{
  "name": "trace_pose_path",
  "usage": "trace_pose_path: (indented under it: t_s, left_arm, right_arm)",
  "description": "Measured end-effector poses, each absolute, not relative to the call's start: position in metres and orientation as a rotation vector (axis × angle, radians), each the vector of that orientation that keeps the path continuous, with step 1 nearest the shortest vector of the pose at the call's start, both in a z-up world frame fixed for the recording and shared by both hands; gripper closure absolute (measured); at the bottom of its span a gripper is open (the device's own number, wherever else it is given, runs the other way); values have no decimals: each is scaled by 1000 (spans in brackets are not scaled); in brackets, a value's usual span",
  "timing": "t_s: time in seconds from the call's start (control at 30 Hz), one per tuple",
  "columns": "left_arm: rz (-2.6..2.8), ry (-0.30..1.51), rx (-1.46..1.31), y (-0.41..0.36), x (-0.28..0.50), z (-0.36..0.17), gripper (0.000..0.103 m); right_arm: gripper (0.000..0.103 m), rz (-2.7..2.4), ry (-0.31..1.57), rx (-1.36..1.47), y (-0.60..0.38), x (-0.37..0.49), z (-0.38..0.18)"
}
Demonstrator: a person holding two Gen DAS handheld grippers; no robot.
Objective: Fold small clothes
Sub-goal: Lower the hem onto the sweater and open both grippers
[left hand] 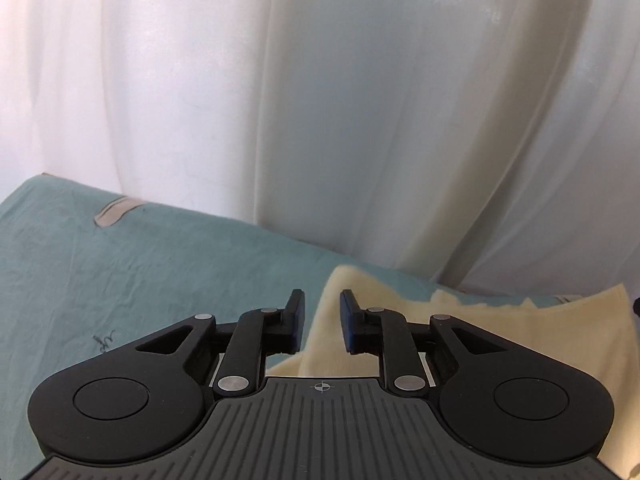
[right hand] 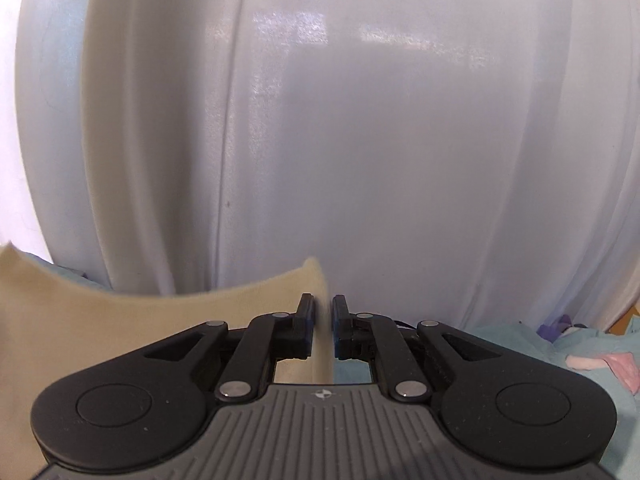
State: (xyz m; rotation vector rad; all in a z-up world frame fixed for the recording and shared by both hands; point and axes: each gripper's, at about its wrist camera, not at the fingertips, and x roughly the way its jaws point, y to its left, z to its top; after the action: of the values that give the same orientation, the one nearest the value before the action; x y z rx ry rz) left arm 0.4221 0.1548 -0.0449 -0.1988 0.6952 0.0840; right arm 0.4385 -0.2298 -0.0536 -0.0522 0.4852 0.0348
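Left claw (left hand: 322,322) held low and roughly level over the teal sheet (left hand: 140,264), pointed toward the white curtain (left hand: 320,100). Jaws parted with a clear gap, a raised fold of the pale yellow garment (left hand: 500,332) rising between them; fingers (left hand: 295,320) not pressed onto it. Cannot tell whether either finger touches the cloth.

Right claw (right hand: 323,328) also level and aimed at the curtain (right hand: 360,140), jaws drawn close and pinching the yellow garment's edge (right hand: 168,312), with a corner of cloth poking up above the fingertips (right hand: 306,320). From there, cloth sagging in a curve off to the left and up again at the frame's edge.

Garment spread on the teal sheet between the two claws, lifted on the right side. Lower part hidden beneath both claw bodies. Far right of the right wrist view: pink and purple cloth items (right hand: 600,360) on the sheet (right hand: 500,340), small and blurred, kind not clear.
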Motion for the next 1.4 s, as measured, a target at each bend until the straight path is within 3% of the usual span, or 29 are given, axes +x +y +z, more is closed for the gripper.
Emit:
trace_pose_path:
  t_s: [0.03, 0.1, 0.17, 0.37, 0.5, 0.8, 0.83, 0.87, 0.93, 1.03, 1.4]
  left_arm:
    - [73, 677, -205, 154, 415, -47, 76]
    - [43, 622, -234, 149, 402, -51, 60]
    - [-3, 606, -256, 136, 403, -60, 50]
    - [31, 642, -160, 102, 424, -98, 47]
    - [89, 623, -167, 110, 425, -114, 36]
    - [96, 602, -268, 129, 418, -118, 37]
    - [107, 600, -282, 134, 419, -119, 36]
    - [149, 617, -294, 138, 416, -117, 26]
    - [182, 632, -358, 151, 402, -114, 27]
    - [181, 625, -423, 169, 372, -106, 27]
    - [245, 727, -550, 214, 256, -104, 26]
  right_arm:
    - [88, 31, 469, -28, -230, 433, -55]
    - [88, 116, 465, 51, -227, 424, -59]
    - [88, 241, 513, 136, -214, 423, -70]
    - [87, 452, 612, 43, -148, 433, -110]
    - [87, 308, 613, 25, -176, 447, -122]
    - [87, 109, 593, 287, -260, 449, -129]
    - [86, 94, 597, 291, -262, 449, -129]
    - [86, 81, 603, 283, -261, 448, -128]
    - [85, 63, 619, 243, -256, 445, -123]
    - [78, 103, 596, 210, -255, 414, -105]
    - [74, 85, 625, 141, -278, 298, -106]
